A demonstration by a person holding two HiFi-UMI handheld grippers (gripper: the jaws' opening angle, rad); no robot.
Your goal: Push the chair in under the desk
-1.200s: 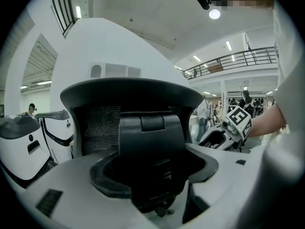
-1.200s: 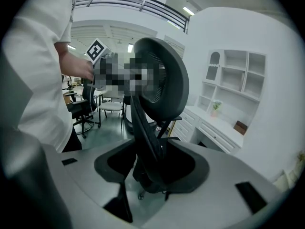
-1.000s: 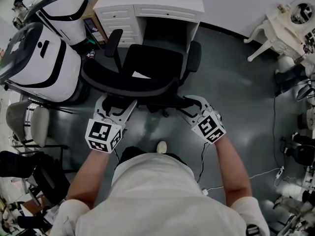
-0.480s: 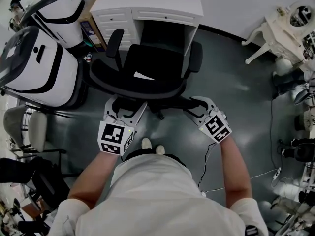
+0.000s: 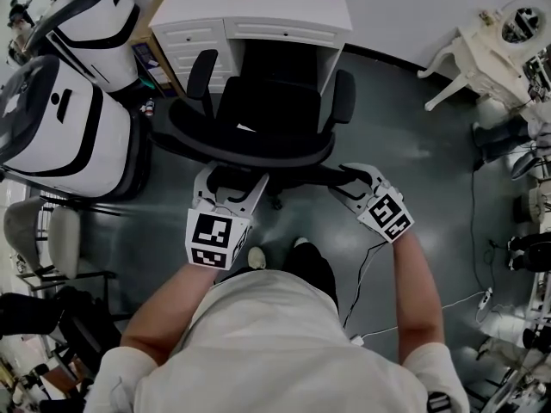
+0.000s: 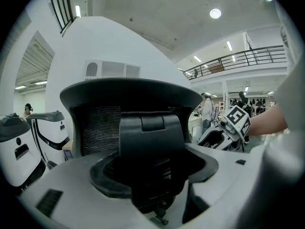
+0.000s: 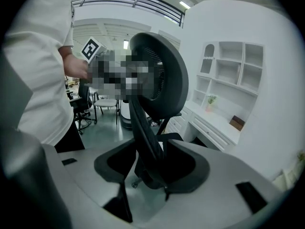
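A black office chair [image 5: 275,101] faces the white desk [image 5: 258,11], its seat front at the desk's knee opening. Both grippers are behind its curved backrest [image 5: 250,149]. My left gripper [image 5: 232,177] stands open against the back. In the left gripper view [image 6: 152,171] the black back support [image 6: 150,137] stands between the jaws, and I cannot tell whether they touch it. My right gripper [image 5: 340,183] is open at the backrest's right end. Its own view [image 7: 152,168] has the back's spine [image 7: 145,132] running between the jaws, the backrest [image 7: 162,75] above.
Two large white-and-black machines [image 5: 60,127] [image 5: 95,15] stand close to the chair's left. A white ornate table [image 5: 504,46] and clutter fill the right side. A cable [image 5: 370,265] trails on the grey floor. Grey chairs [image 5: 43,222] sit at lower left.
The chair has rolled toward the desk, its seat front closer to the knee opening. Both grippers moved forward with the backrest, and the person's feet stepped forward.
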